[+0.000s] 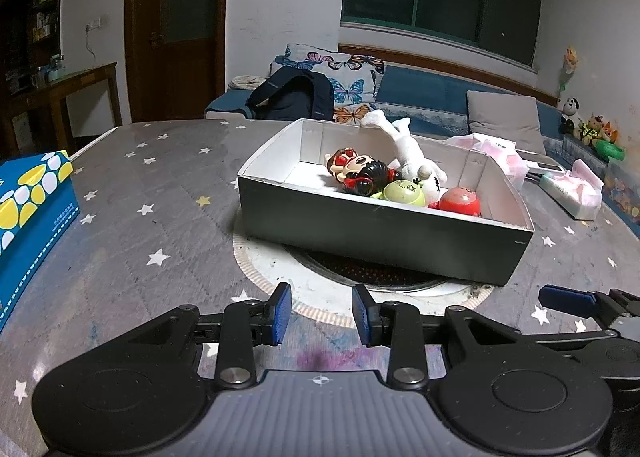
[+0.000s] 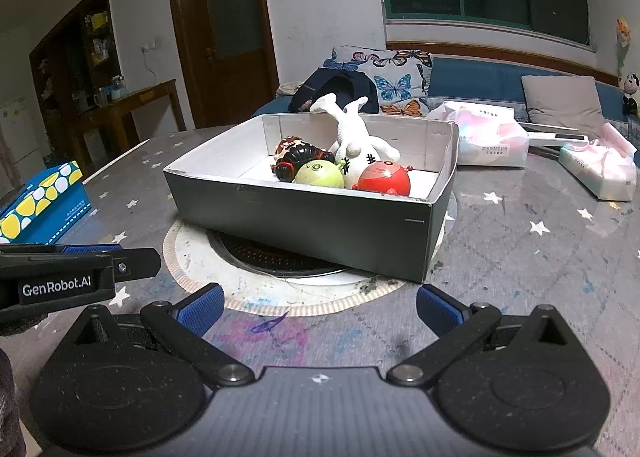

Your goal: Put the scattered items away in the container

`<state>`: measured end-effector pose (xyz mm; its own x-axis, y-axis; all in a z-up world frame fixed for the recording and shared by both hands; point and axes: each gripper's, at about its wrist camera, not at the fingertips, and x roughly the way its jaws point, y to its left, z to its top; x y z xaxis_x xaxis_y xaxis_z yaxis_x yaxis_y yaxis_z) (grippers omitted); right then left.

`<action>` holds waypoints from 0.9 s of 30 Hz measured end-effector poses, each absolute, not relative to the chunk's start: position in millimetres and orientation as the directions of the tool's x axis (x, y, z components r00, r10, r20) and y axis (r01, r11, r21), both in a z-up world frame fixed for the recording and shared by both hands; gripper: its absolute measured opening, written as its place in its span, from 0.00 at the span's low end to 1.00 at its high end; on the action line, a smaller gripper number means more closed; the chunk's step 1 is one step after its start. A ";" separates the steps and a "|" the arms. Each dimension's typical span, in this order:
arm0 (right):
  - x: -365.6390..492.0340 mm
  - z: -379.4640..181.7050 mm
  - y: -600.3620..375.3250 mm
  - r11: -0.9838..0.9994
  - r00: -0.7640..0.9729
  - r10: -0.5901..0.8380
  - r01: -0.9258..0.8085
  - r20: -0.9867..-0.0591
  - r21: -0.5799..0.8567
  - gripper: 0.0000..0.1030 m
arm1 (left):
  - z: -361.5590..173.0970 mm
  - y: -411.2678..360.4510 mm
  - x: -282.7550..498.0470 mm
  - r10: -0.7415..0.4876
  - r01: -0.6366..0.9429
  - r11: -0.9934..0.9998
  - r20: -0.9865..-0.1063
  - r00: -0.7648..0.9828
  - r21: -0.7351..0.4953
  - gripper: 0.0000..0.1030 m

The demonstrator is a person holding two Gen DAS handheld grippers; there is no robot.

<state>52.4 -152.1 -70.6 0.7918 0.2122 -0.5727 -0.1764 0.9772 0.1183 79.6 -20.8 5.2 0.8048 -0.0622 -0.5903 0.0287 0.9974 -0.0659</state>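
Nearest my cameras, my left gripper [image 1: 321, 314] and right gripper [image 2: 320, 307] hover over the starred table [image 1: 160, 197], both spread with nothing between the pads. Beyond them sits the grey box [image 1: 384, 233], holding the red toy [image 2: 384, 177], green toy [image 2: 320, 175], black-haired doll [image 1: 360, 171] and white plush [image 2: 356, 137].

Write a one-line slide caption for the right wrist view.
Open right gripper faces the box holding four toys, white plush leaning on its back wall.
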 end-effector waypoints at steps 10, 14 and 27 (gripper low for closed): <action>62.9 -72.3 -149.1 0.979 0.785 0.206 -0.170 -0.584 0.117 1.00 | 5.0 -20.8 93.8 -0.071 0.042 0.997 -0.600 0.797 -0.062 0.35; 69.2 -72.0 -150.0 0.980 0.785 0.200 -0.160 -0.586 0.120 1.00 | 5.6 -21.3 101.9 -0.073 0.048 0.997 -0.603 0.794 -0.057 0.35; 91.8 -73.4 -150.4 0.983 0.775 0.182 -0.133 -0.605 0.125 1.00 | 3.2 -22.2 130.7 -0.078 0.062 0.997 -0.614 0.785 -0.048 0.35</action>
